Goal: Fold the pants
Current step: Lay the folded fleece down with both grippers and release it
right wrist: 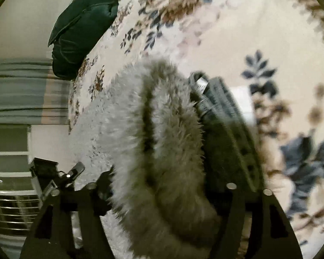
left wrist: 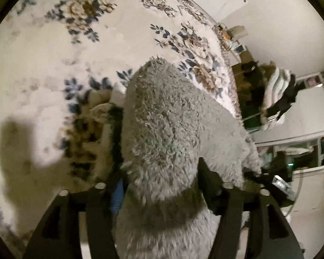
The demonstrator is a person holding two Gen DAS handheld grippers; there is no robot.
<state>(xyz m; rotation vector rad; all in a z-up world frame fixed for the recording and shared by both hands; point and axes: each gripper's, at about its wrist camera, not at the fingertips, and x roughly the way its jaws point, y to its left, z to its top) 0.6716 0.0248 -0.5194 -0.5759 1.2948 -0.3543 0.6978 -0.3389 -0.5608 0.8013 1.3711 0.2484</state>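
**Fleece pants carried over the floral bedspread**

Floral bedspread (left wrist: 53, 54) fills both views, a green pillow (right wrist: 84, 28) at its edge. Fluffy grey pants (left wrist: 168, 129) bunch between both grippers' part-open jaws; whether the left gripper (left wrist: 159, 185) or right gripper (right wrist: 162, 183) pinches cloth I cannot tell. Lay the fold flat, edges aligned, before letting go

pants (left wrist: 162, 129) on bedspread (left wrist: 43, 64), cushion (right wrist: 84, 28) behind

The pants (left wrist: 162, 129) are shaggy grey fleece, long-piled and matt (ribbed knit at the waistband (right wrist: 218, 95)). The floral bedspread (left wrist: 53, 54) looks soft, plush cloth. The dark green pillow (right wrist: 84, 28) has a velvety sheen.
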